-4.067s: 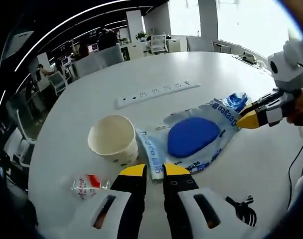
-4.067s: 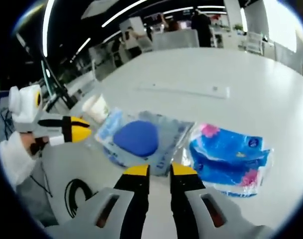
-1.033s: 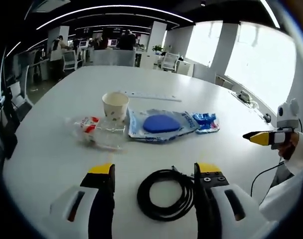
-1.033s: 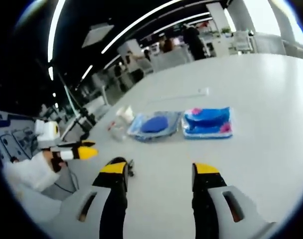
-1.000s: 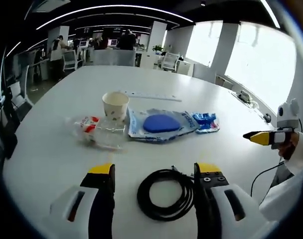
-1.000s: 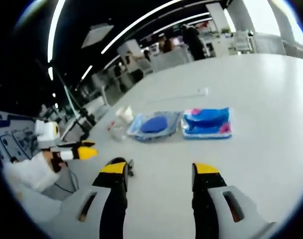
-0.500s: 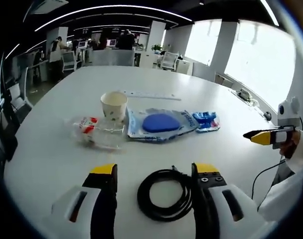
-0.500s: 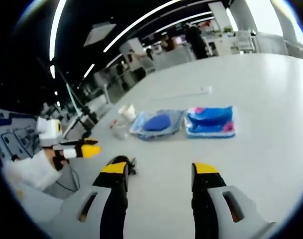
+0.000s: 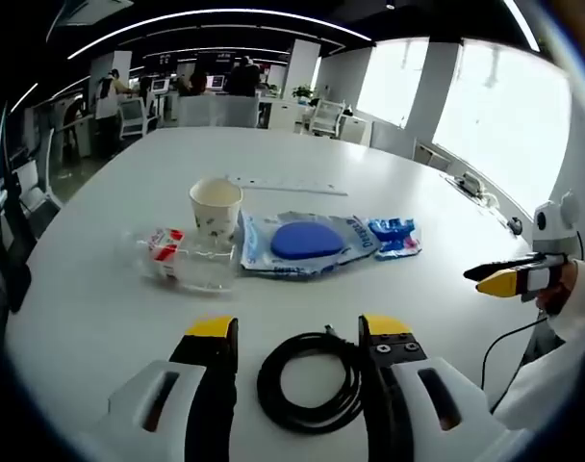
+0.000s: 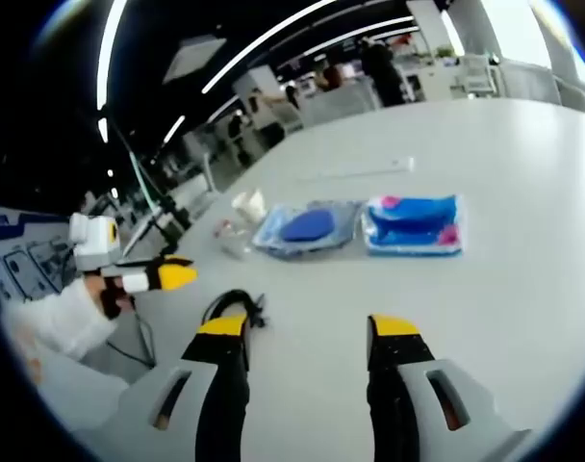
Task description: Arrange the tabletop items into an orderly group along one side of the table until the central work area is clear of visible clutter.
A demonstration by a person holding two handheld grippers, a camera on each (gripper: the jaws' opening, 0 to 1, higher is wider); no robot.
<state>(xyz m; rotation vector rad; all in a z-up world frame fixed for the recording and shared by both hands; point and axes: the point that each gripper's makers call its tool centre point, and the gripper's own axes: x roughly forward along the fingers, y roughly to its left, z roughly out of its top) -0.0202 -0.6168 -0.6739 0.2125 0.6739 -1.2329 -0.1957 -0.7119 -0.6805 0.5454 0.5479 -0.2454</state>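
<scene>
On the round white table [image 9: 100, 289], in the left gripper view, four items lie in a row across the middle, running left to right. Farthest left is a crumpled clear plastic bottle with a red-and-white label [image 9: 182, 260], lying on its side. Just behind its right end stands a cream paper cup [image 9: 216, 208], upright and open at the top. Touching the cup's right side lies a flat clear plastic pouch with blue print holding a round blue pad [image 9: 302, 241], and against the pouch's right edge sits a small blue-and-white packet of tissues [image 9: 396, 235]. Behind the row, well apart from it, a long white power strip [image 9: 286, 184] lies flat. Nearer the camera, a coiled black cable [image 9: 307, 381] rests on the table between the two yellow-tipped jaws of the left gripper [image 9: 298, 329], which stand wide apart and hold nothing. At the far right, the right gripper [image 9: 495, 279] hangs over the table's edge in a person's hand. In the right gripper view, the left gripper [image 10: 172, 276] shows at the left, then the bottle [image 10: 230, 238], the cup [image 10: 247, 204], the pouch [image 10: 307, 228] and the tissue packet [image 10: 415, 224] run rightward in one line, with the cable [image 10: 233, 306] near the left jaw of the right gripper [image 10: 309, 329], whose jaws are also spread wide and empty.
</scene>
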